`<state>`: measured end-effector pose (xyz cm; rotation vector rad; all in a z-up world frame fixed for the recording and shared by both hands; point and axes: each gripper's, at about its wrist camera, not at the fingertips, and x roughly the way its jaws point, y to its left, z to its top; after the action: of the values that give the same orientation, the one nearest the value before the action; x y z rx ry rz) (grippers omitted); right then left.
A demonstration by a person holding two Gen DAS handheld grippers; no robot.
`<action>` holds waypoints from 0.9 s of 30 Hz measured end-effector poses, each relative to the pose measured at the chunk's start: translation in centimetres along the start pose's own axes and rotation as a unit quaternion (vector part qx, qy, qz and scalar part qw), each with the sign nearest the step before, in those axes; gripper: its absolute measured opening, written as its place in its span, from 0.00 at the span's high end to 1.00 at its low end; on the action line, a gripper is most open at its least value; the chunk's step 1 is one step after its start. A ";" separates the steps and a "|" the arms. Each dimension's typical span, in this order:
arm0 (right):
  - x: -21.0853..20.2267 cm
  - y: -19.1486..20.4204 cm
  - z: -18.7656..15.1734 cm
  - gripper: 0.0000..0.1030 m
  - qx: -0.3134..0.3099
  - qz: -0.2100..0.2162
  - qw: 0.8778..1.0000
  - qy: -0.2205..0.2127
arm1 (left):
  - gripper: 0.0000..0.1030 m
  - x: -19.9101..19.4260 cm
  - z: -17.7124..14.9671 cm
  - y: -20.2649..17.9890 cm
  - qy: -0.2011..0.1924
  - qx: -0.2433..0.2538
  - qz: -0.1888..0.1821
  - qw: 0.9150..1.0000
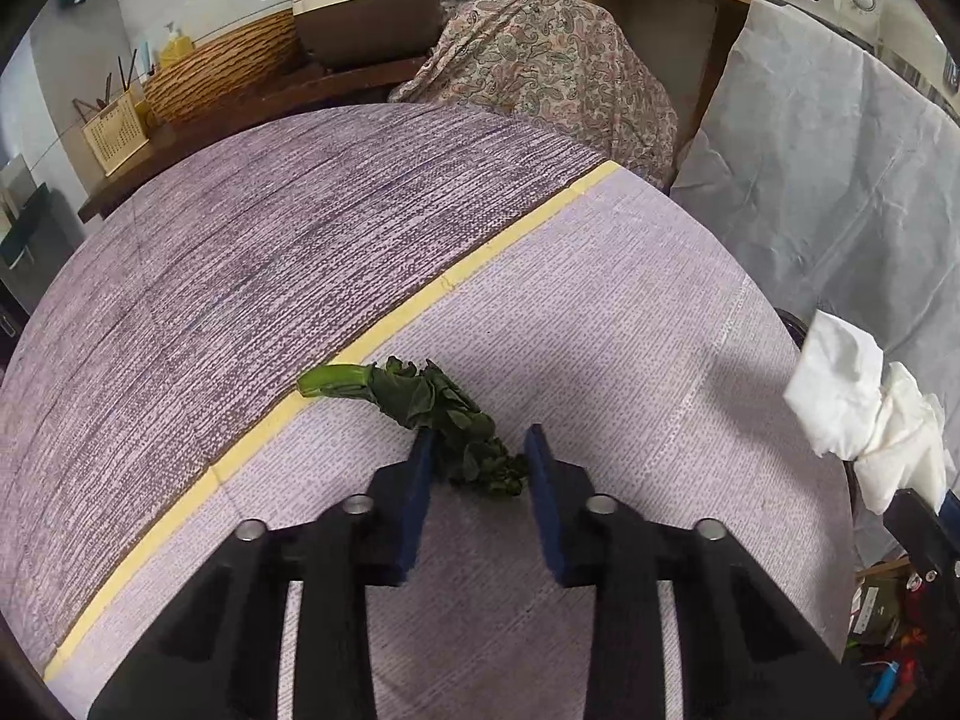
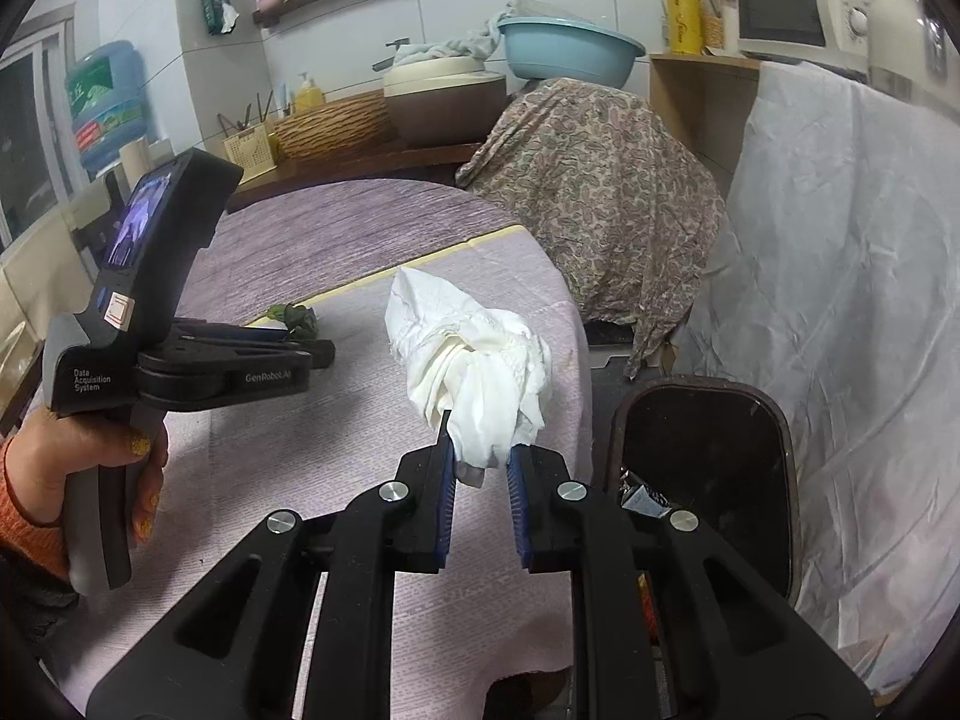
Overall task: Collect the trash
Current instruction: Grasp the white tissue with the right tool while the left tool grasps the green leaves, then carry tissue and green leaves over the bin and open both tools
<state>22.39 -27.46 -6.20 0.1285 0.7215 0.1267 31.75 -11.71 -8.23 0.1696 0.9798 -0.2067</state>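
A wilted green vegetable leaf (image 1: pixel 432 408) lies on the purple tablecloth (image 1: pixel 600 312) next to a yellow stripe. My left gripper (image 1: pixel 480 450) is open, its blue pads on either side of the leaf's near end. The leaf (image 2: pixel 295 318) also shows in the right wrist view beyond the left gripper (image 2: pixel 318 351). My right gripper (image 2: pixel 480 450) is shut on a crumpled white tissue (image 2: pixel 474 354), held above the table's right edge; the tissue also shows in the left wrist view (image 1: pixel 864 414). A dark brown trash bin (image 2: pixel 708 468) stands open just right of it.
A paisley cloth (image 2: pixel 600 192) covers something behind the table. A white sheet (image 2: pixel 840 300) drapes furniture at right. The back counter holds a wicker basket (image 2: pixel 330 126), a brown pot (image 2: pixel 444 102) and a blue basin (image 2: pixel 564 54).
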 end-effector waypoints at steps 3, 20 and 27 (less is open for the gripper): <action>-0.2 -0.3 -0.2 0.84 0.008 0.000 1.000 -0.003 | 0.86 -0.1 -0.1 -0.1 -0.001 0.003 -0.003 1.000; -2.5 -3.9 -3.2 0.84 0.074 -0.007 0.997 -0.023 | 0.89 -5.0 -2.7 -4.6 -0.056 0.039 -0.097 0.993; -4.0 -7.2 -5.0 0.84 0.107 -0.038 0.993 -0.037 | 0.89 -7.7 -4.0 -8.3 -0.084 0.077 -0.141 0.983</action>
<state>16.56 -34.79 -8.44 0.3092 0.6640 -0.0291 22.30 -18.02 -4.44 0.1509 0.8175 -0.5494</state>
